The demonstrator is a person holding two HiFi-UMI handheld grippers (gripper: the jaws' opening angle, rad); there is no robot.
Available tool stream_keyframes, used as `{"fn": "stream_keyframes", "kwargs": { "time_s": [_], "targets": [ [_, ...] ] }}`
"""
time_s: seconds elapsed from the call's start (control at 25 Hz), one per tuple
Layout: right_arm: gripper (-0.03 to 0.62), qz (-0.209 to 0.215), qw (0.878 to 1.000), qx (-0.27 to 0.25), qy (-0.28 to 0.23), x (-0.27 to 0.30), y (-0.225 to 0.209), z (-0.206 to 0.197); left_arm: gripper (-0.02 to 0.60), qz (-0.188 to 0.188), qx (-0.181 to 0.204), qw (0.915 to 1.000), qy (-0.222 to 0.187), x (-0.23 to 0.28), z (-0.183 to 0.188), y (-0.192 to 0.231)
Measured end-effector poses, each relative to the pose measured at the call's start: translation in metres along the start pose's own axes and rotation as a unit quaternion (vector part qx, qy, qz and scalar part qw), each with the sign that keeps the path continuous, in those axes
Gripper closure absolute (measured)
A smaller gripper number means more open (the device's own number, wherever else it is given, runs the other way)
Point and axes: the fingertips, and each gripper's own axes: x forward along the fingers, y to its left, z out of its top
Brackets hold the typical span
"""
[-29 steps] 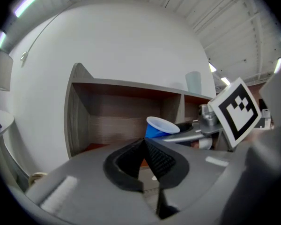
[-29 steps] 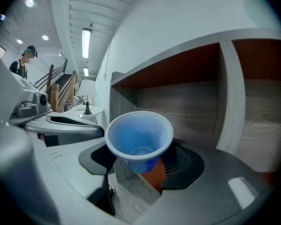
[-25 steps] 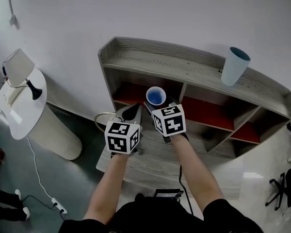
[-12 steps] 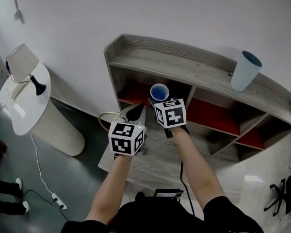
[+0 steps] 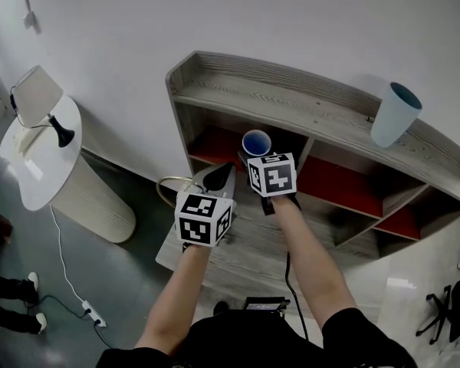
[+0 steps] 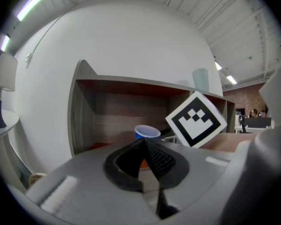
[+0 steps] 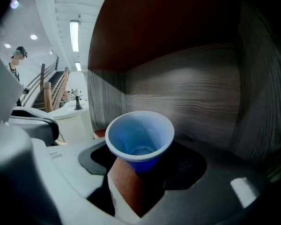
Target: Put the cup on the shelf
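A small blue cup with a white rim stands upright between the jaws of my right gripper, which is shut on its lower part. In the right gripper view the cup is at the mouth of the wooden shelf's upper left compartment, with the grained back wall close behind it. My left gripper hovers just left of the right one, shut and empty. In its own view the left gripper points at the same compartment, and the cup shows just past its tips.
A tall pale blue-grey cup stands on the shelf's top board at the right. Red-floored compartments run along the shelf below. A white round table with a lamp stands at the left. A power strip lies on the floor.
The right gripper has carried the blue cup forward, nearer the shelf's upper left compartment. The left gripper has followed a little. Neither gripper's jaws have changed.
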Motion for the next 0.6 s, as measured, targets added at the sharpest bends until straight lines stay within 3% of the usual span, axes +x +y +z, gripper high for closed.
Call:
{"fn": "stream_keyframes", "kwargs": {
  "time_s": [0.48, 0.6],
  "targets": [
    [0.294, -0.005, 1.0, 0.011, 0.0, 0.0059, -0.0069, -0.0018, 0.581, -0.001, 0.001, 1.0, 0.002, 0.0015, -0.0005, -0.0029],
    [0.238, -0.007, 1.0, 0.012, -0.001, 0.0054, -0.0082, -0.0016, 0.581, -0.002, -0.001, 1.0, 0.002, 0.0013, -0.0015, -0.0035]
  ]
}}
